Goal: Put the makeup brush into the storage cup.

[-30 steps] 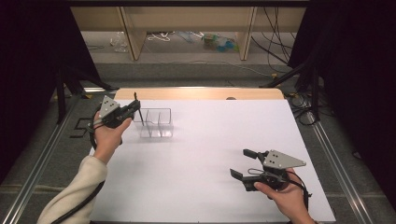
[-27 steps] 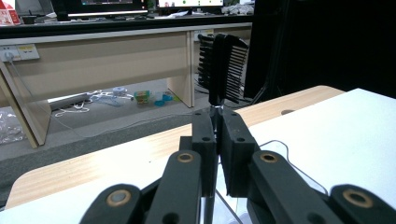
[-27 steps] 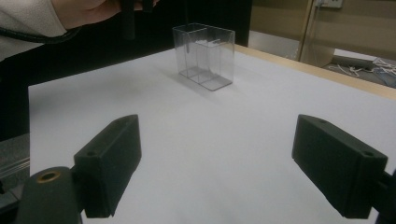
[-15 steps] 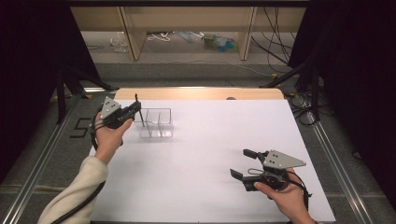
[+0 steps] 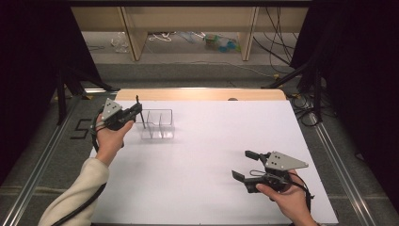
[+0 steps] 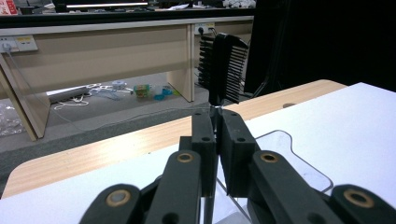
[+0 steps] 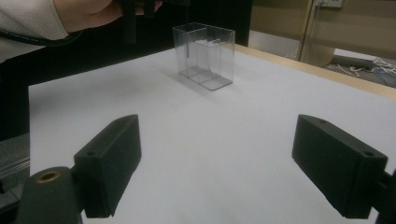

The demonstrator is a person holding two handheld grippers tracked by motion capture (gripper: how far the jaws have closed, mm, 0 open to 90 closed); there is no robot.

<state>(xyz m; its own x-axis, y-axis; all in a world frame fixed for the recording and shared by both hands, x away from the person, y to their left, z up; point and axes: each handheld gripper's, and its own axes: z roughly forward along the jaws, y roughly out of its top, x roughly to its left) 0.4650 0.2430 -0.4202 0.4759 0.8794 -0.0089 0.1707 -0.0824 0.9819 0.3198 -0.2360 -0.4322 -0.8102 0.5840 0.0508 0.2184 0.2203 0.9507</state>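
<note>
The lower handle of the black plastic comb (image 6: 223, 70) is hidden between the closed jaws of the left gripper (image 6: 216, 122). In the right gripper view, the top edge cuts off the person's left hand (image 7: 100, 11). The clear plastic divided box (image 5: 157, 125) sits partly behind the comb's lower end.

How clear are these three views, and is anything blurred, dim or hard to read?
High view: evenly lit, sharp; the clear box is faint against the white table. Left gripper view: the near jaws are soft, the black comb sharper. Right gripper view: dim, jaws blurred, the box in focus.
</note>
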